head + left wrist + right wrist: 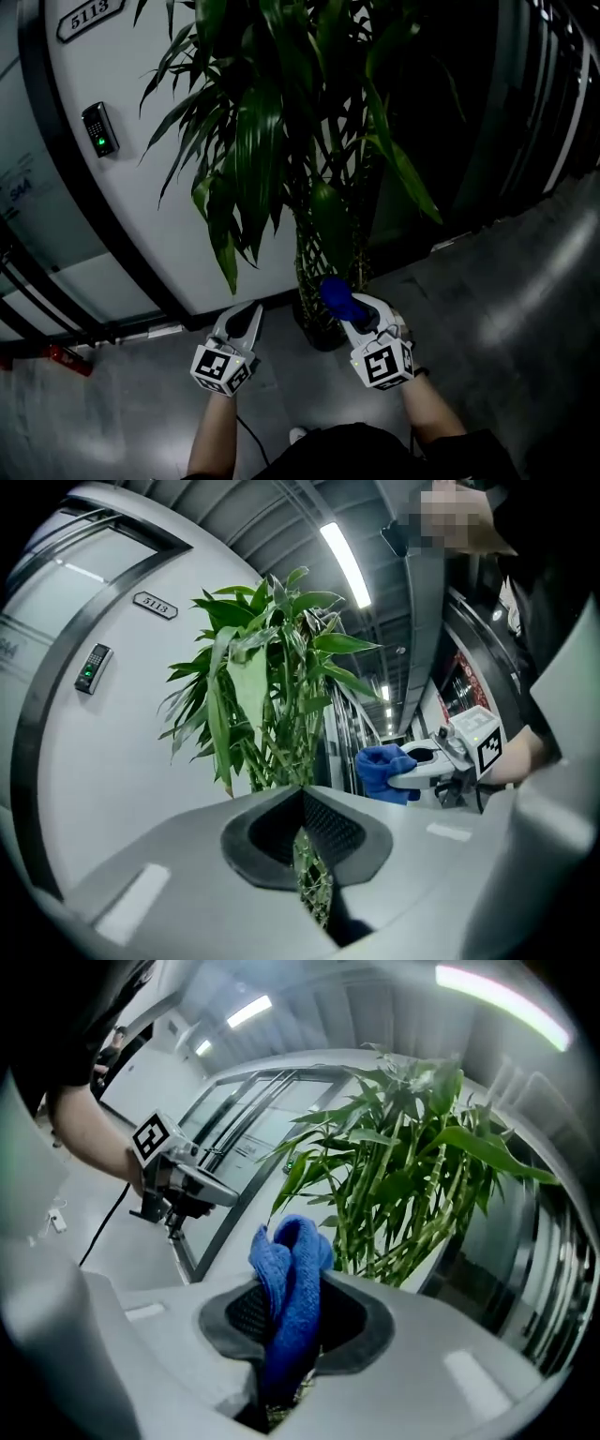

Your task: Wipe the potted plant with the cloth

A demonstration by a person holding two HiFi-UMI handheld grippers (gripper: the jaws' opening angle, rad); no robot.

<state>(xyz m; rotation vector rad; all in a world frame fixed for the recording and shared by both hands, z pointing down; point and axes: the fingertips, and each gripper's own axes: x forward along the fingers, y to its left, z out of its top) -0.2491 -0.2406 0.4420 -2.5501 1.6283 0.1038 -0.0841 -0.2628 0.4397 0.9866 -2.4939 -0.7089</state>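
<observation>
Right gripper (354, 314) is clamped on the bright blue terry cloth (292, 1283), and a fold of it bulges up past the jaws. It hovers low beside the tall green leafy potted plant (272, 131), right by its dark woven basket pot (317, 323). Left gripper (249, 317) hangs alongside, jaws pressed together on nothing. No wiping yet, by the look of it. To do it well, lift the cloth to a broad leaf, steady that leaf from beneath with the free gripper, and stroke gently from stem to tip, because these blades will bend and spring. The count: one plant, one pot, one cloth, two grippers. On the pale wall (141, 216) there is one grey keypad (98, 129) and one number plate (89, 19).
</observation>
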